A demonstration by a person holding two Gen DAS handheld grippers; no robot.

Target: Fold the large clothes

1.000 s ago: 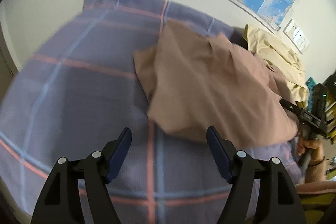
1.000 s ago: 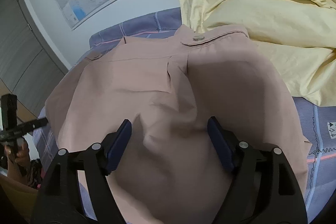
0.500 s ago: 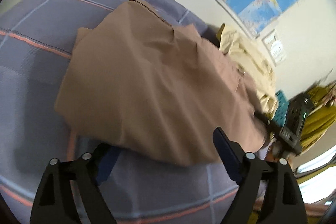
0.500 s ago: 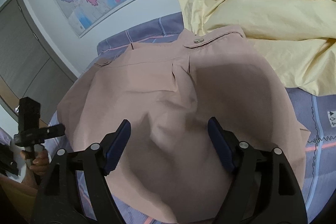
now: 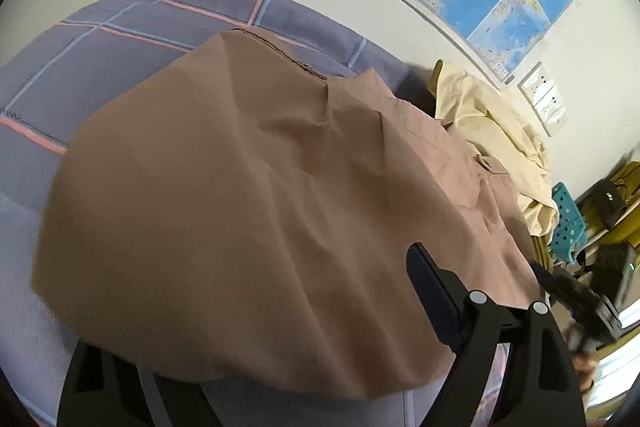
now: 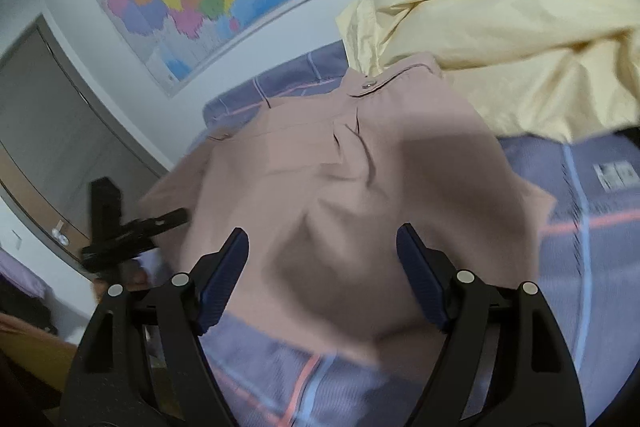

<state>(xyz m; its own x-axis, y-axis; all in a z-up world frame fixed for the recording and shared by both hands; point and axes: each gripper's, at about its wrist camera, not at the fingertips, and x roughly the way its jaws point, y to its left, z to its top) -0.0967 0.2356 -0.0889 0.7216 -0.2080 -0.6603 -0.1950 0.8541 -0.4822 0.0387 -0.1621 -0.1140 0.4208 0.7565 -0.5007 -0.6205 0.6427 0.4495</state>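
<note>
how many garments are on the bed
2: a pink shirt spread on the plaid bedcover under both open grippers, and a yellow garment heaped behind it by the wall. Others may be hidden underneath.

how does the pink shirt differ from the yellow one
The pink shirt lies folded and fairly flat at the near edge of the bed, between the open right tongs. The yellow shirt sits behind it by the wall, crumpled and unfolded. Both rest on the plaid sheet.

Dim, even indoor light — fisheye edges bend and darken, with motion blur perhaps softening the lower foreground.
</note>
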